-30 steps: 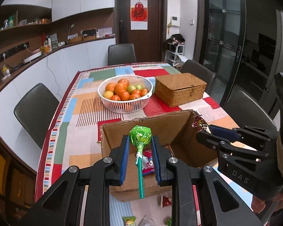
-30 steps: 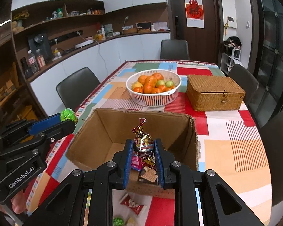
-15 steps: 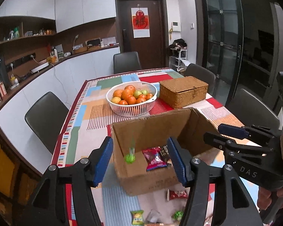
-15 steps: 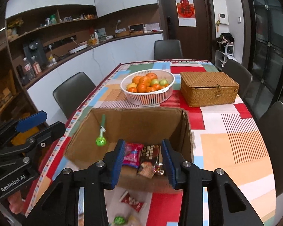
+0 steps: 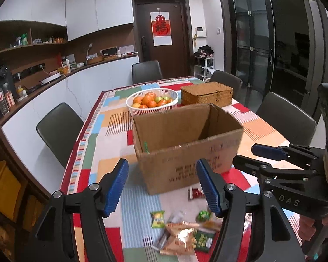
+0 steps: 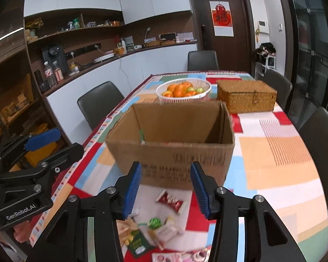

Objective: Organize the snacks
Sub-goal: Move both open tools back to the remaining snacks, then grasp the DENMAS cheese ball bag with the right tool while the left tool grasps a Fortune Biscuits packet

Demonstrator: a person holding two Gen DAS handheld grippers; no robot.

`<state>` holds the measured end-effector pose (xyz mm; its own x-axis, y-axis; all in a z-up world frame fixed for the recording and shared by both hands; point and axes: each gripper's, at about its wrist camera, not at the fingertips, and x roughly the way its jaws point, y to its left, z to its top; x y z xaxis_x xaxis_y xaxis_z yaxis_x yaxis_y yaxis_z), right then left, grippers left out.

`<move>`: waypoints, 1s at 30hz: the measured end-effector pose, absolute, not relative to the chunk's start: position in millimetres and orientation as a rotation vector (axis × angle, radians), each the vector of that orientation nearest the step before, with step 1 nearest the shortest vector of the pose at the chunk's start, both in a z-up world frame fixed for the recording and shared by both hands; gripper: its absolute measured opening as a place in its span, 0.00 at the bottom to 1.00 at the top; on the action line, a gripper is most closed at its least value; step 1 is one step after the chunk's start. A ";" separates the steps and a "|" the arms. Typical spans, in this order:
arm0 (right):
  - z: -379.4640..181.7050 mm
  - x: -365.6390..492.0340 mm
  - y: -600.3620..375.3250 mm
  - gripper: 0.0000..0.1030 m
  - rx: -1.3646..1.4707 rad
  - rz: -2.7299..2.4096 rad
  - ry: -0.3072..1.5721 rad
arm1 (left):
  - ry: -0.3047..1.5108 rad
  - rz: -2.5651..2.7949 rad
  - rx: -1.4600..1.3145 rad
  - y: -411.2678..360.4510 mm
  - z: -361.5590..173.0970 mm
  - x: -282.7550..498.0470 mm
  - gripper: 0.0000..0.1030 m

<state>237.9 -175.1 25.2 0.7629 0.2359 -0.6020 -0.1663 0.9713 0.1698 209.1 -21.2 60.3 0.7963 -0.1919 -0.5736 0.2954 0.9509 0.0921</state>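
Your left gripper (image 5: pixel 163 185) and right gripper (image 6: pixel 165 188) have just been opening and now gape empty; the loose snacks (image 6: pixel 155 227) lie at the table's (image 6: pixel 280 166) near edge, before the cardboard box (image 6: pixel 175 150).

The left gripper (image 5: pixel 163 185) points forward and downward, its jaws well apart and empty; they have just been opening. The right gripper (image 6: pixel 166 191) has the same tilt, with a narrower gap, also empty and just opening. Both are side by side. A hand (image 5: pixel 317 229) holds the right gripper from below.
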 end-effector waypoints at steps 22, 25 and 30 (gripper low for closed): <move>-74.5 210.1 -164.5 0.46 0.164 0.253 0.946 | 0.797 -0.273 0.141 -8.6 -40.3 172.3 0.64; -84.7 215.7 -164.8 0.46 0.189 0.248 0.977 | 0.812 -0.275 0.146 -9.7 -49.3 176.4 0.64; -97.8 226.4 -168.3 0.46 0.212 0.218 1.001 | 0.835 -0.276 0.144 -11.5 -64.7 184.2 0.64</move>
